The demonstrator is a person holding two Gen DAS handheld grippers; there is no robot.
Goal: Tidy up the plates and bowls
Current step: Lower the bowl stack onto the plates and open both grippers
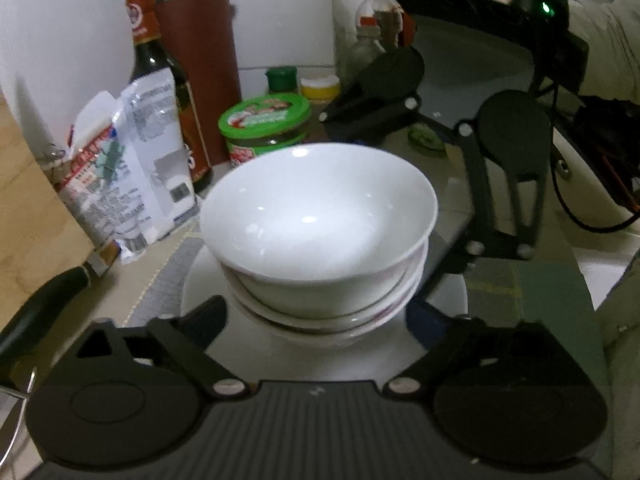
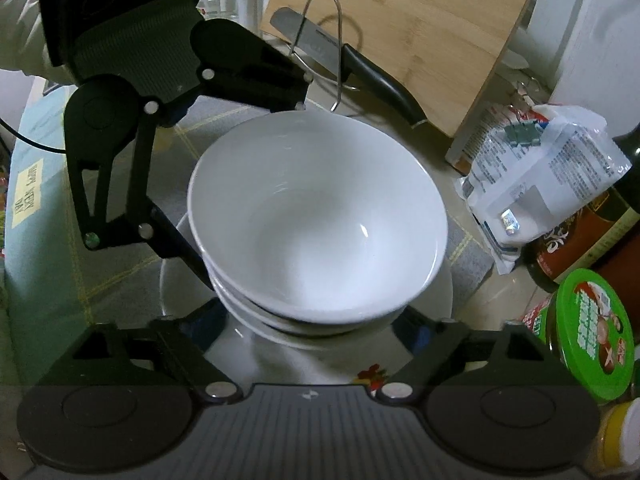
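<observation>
A plain white bowl (image 1: 320, 208) (image 2: 316, 216) tops a stack of nested bowls (image 1: 320, 316) standing on a white plate (image 1: 304, 356) (image 2: 280, 356) with a flower print at its rim. My left gripper (image 1: 318, 312) (image 2: 252, 188) is open, one finger on each side of the stack's lower part, the pads off the bowls. From the opposite side my right gripper (image 2: 312, 312) (image 1: 376, 208) straddles the same stack, open wide, its fingers also apart from the bowls. Nothing is lifted.
A bamboo cutting board (image 2: 420, 20), a black-handled knife (image 2: 372, 76) and a wire rack (image 2: 324, 40) stand beside the stack. A white packet (image 1: 132, 160), a dark sauce bottle (image 1: 152, 60) and a green-lidded jar (image 1: 264, 120) crowd another side. A green cloth (image 2: 40, 200) covers the counter.
</observation>
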